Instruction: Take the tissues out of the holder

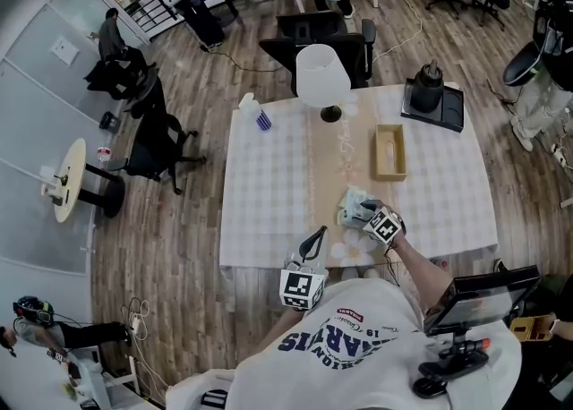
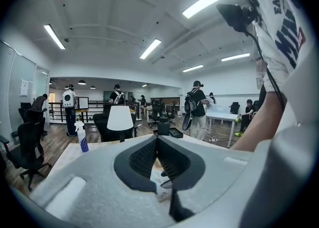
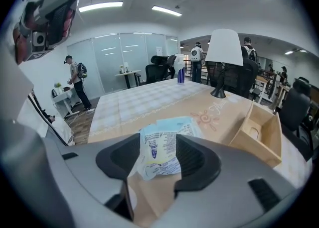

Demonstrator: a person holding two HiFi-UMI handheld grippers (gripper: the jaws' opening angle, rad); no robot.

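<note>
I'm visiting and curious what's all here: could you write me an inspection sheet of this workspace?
Surface: table, checked cloth, tan runner.
Job's things: wooden holder looks empty; tissue packs lie on the runner near it.
Clutter: lamp, spray bottle, dark bottle on a tray.
Grippers: left gripper shut, empty; right gripper open, one pack between its jaws.
Cables: cable on the floor beyond the table.
Surroundings: office chairs, people, wooden floor.

A white lamp [image 1: 322, 77] stands at the far edge of the checked table [image 1: 269, 193]. Left of the lamp is a spray bottle [image 1: 258, 113]; right of it, a black jug [image 1: 428, 86] on a black tray [image 1: 453, 113]; behind it, a black office chair [image 1: 309, 39]
</note>
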